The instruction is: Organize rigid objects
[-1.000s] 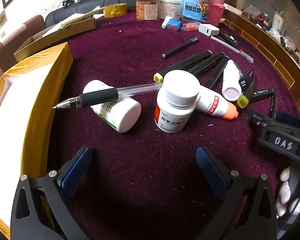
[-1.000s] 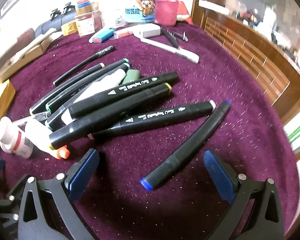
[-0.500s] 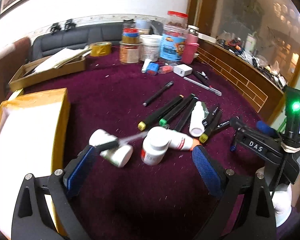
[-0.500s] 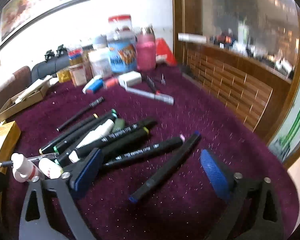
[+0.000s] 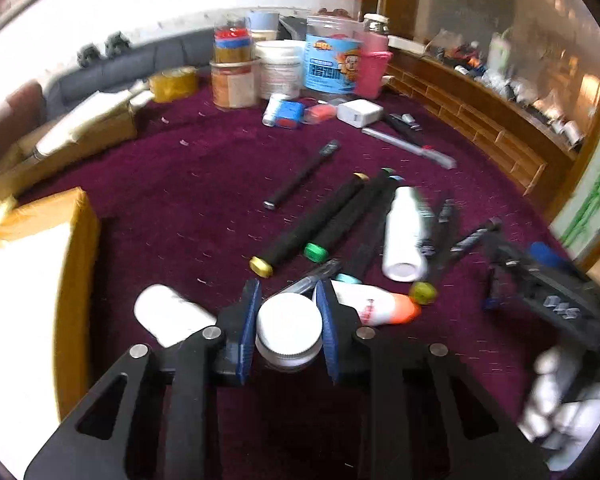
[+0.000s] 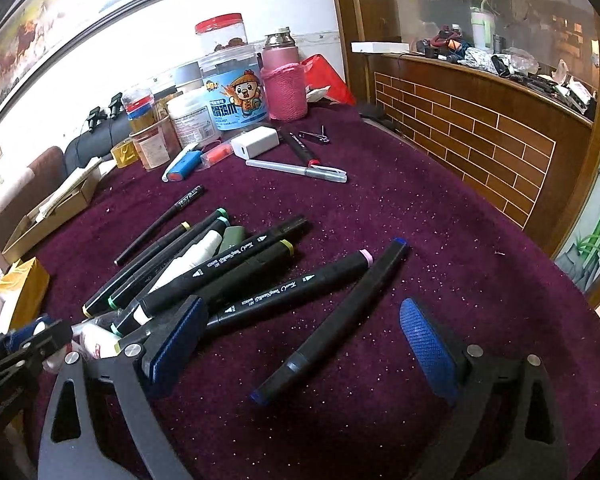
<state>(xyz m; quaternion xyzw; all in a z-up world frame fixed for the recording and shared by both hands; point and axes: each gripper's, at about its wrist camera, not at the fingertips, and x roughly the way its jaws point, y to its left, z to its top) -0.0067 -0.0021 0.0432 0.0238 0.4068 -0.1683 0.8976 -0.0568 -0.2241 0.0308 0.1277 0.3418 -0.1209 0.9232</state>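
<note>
My left gripper (image 5: 288,328) is shut on the white cap of an upright pill bottle (image 5: 289,326), its blue pads on both sides. A second white bottle (image 5: 168,314) lies to its left and an orange-tipped white tube (image 5: 380,308) to its right. Black markers (image 5: 312,220) and a white bottle (image 5: 404,232) lie beyond. My right gripper (image 6: 300,344) is open above a blue-capped black marker (image 6: 332,320), with several markers (image 6: 240,260) to its left. The left gripper (image 6: 16,348) shows at the far left of the right wrist view.
A yellow-edged open box (image 5: 32,280) stands at the left on the purple cloth (image 5: 180,184). Jars, a pink flask (image 6: 284,84), a white charger (image 6: 256,142) and a grey pen (image 6: 296,170) crowd the back. A wooden rail (image 6: 480,132) borders the right.
My left gripper has gone from wide open to shut on the upright pill bottle's cap. The clear pen has slipped off the lying bottle. My right gripper has risen a little and stays open.
</note>
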